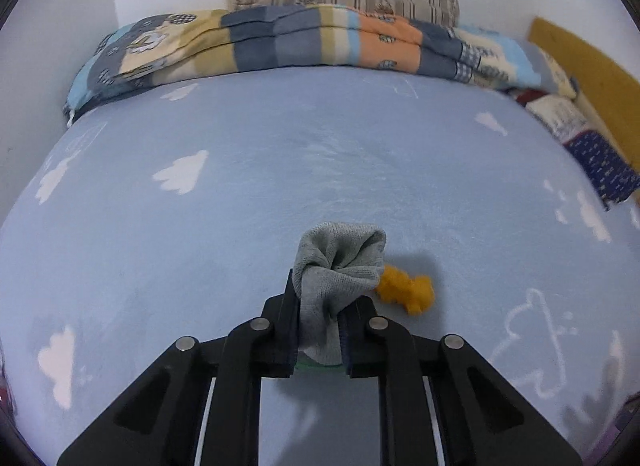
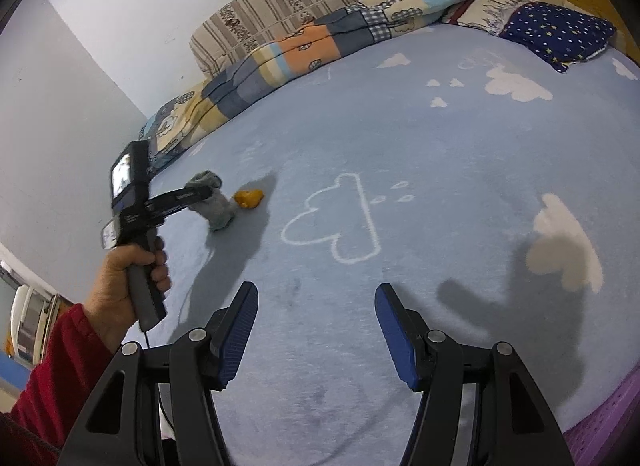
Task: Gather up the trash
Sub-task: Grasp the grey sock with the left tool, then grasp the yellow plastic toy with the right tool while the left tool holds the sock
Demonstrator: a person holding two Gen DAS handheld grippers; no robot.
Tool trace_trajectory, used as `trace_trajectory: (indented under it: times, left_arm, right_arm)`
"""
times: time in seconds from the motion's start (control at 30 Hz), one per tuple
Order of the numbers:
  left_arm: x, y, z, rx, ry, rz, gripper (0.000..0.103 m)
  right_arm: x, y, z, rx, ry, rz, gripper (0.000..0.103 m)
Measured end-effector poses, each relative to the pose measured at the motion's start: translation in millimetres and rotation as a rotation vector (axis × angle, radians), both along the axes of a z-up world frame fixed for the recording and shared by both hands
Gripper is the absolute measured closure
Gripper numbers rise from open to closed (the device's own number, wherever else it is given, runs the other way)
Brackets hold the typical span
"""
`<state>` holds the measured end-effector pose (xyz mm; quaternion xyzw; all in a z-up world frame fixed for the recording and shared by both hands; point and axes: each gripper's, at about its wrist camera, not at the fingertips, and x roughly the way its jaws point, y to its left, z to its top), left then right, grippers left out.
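Right tongs (image 2: pixel 316 330) hang released over the blue bed (image 2: pixel 440 145), with bare sheet ahead of them. To their left, the left tongs (image 1: pixel 318 302) clench a grey sock (image 1: pixel 340 266), its long axis running along the fingers, bunched end forward. An orange scrap (image 1: pixel 406 290) lies on the sheet just right of it. A folded quilt (image 1: pixel 280 41) lines the far edge.

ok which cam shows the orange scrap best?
Left wrist. The orange scrap is close and large there, lying on the bed sheet just right of the grey sock clamped in the left claw. Right wrist shows it only small and distant, beside the sock.
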<state>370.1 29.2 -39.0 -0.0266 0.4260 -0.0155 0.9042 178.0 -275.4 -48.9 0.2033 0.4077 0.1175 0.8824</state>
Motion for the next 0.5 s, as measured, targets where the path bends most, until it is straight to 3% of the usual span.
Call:
trace_trajectory:
  times: [0.13, 0.3, 0.5]
  left_arm:
    - [-52.4, 24.6, 34.0, -0.096, 0.004, 0.047, 0.088]
    - [-113.3, 34.7, 50.2, -0.245, 0.013, 0.084, 0.088]
    - [-125.3, 38.2, 23.7, -0.184, 0.001, 0.113, 0.088]
  right_arm:
    - [13.2, 13.1, 3.9, -0.011, -0.007, 0.059, 0.039]
    - [65.7, 60.0, 7.5, -0.086, -0.011, 0.249, 0.039]
    - [133.8, 119.2, -8.4, -0.184, -0.014, 0.409, 0.039]
